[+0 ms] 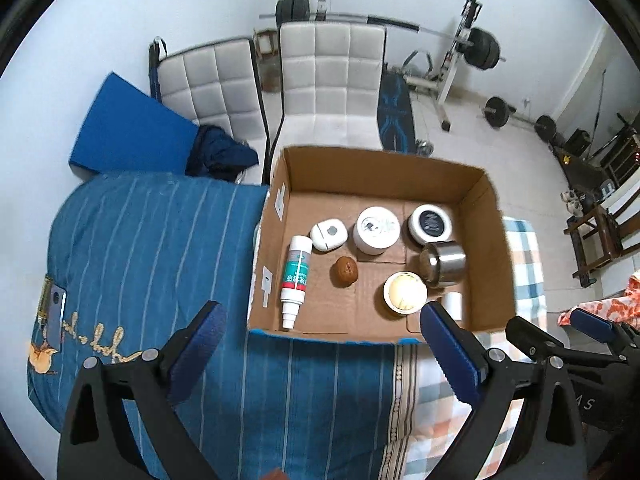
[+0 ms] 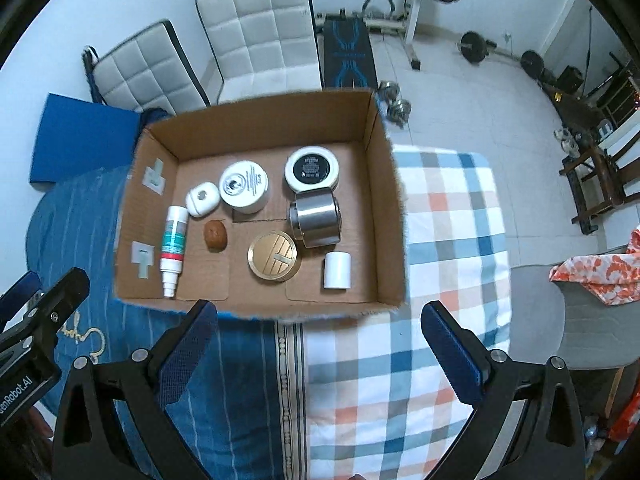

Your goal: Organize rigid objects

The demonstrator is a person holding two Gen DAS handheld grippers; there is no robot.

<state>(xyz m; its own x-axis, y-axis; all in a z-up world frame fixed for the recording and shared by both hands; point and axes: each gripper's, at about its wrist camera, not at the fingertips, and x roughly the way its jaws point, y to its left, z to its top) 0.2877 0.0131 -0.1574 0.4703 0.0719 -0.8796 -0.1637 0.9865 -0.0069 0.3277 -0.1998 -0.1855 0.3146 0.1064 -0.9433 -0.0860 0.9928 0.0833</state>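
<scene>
An open cardboard box [image 2: 384,200] [image 1: 490,240] rests on the bed and holds several rigid items. Inside lie a white spray bottle [image 2: 173,245] [image 1: 295,280], a small white case [image 2: 202,199] [image 1: 329,234], a brown nut-like lump [image 2: 216,234] [image 1: 344,272], two white jars [image 2: 244,186] [image 2: 312,170], a steel cylinder [image 2: 316,220] [image 1: 442,262], a gold round tin [image 2: 272,256] [image 1: 405,292] and a small white cylinder [image 2: 338,270]. My left gripper [image 1: 320,344] and right gripper [image 2: 318,336] hover above the box's near edge, both open and empty.
The bed carries a blue striped cover [image 1: 140,240] and a checked blanket [image 2: 448,240]. Two white padded chairs [image 1: 332,84] stand behind the box, with weight gear [image 1: 480,48] on the tiled floor. A grey chair with orange cloth [image 2: 592,280] sits to the right.
</scene>
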